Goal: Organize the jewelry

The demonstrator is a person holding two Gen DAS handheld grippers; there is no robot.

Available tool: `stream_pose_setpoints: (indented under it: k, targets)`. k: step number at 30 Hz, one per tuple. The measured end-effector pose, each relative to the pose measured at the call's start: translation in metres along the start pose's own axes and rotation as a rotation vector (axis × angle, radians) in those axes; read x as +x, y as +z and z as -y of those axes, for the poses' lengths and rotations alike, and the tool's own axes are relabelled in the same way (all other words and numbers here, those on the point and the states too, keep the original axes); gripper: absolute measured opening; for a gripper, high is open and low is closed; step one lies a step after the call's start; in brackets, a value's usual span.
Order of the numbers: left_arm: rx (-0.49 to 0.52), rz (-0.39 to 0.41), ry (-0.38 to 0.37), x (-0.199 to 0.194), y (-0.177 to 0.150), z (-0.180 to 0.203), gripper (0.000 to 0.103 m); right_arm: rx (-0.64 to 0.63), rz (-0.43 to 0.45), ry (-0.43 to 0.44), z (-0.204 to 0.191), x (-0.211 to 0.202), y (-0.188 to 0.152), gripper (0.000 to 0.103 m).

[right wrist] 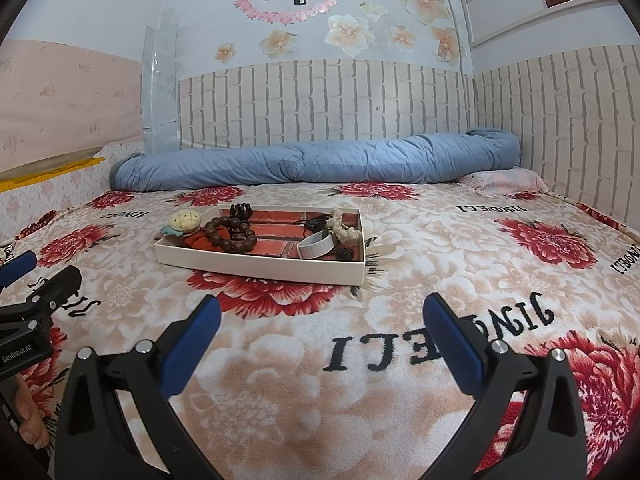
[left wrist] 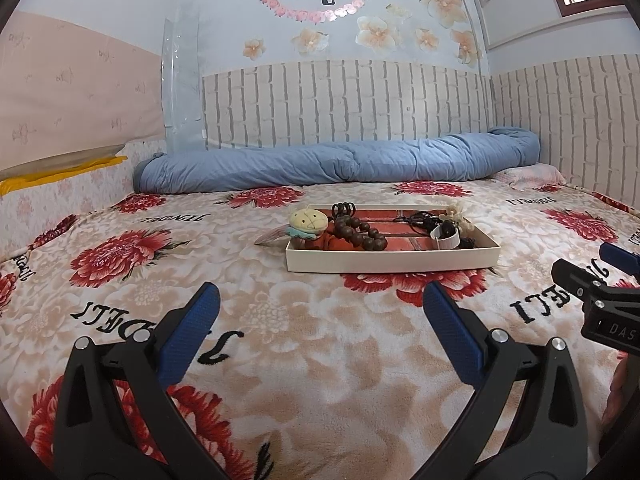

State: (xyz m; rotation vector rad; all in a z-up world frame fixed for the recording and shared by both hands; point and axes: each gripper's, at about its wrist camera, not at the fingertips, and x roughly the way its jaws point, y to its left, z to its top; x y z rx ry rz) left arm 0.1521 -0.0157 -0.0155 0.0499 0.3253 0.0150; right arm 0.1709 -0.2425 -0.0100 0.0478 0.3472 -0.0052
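The left gripper [left wrist: 320, 296] hovered low over the bed with its blue-padded fingers [left wrist: 188, 332] spread wide and nothing between them; the right gripper [right wrist: 322, 308] hung beside it at like height, equally splayed and empty. Each pointed toward the far wall, and each showed at the margin of the other's view, cut off by the frame, the person's fingertips just visible at the left gripper's handle. A broad stretch of flowered blanket [left wrist: 320, 360] lay bare between the fingertips and the shallow white tray [left wrist: 392, 260], which sat flat ahead near the middle of the bed, well apart from both tools. Inside the tray, a brown bead bracelet [right wrist: 232, 236] rested toward its left end on something orange, with a black hair claw [right wrist: 240, 211] at the far rim and a white band [right wrist: 316, 247] toward the right end. A small plush charm [right wrist: 184, 222] leaned over the tray's left corner. The dark tangle near the white band was too small to make out. Beyond the tray, a rolled blue quilt [left wrist: 340, 164] ran along the brick-patterned wall, closing that edge.
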Motion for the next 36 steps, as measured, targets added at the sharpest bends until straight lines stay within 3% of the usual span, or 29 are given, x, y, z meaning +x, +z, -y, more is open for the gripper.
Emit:
stream_pose_setpoints:
  k: [36]
  targets:
    - [-0.004,0.0,0.002,0.0001,0.004,-0.005,0.098,0.002,-0.005,0.0,0.0005,0.0006,-0.001,0.099]
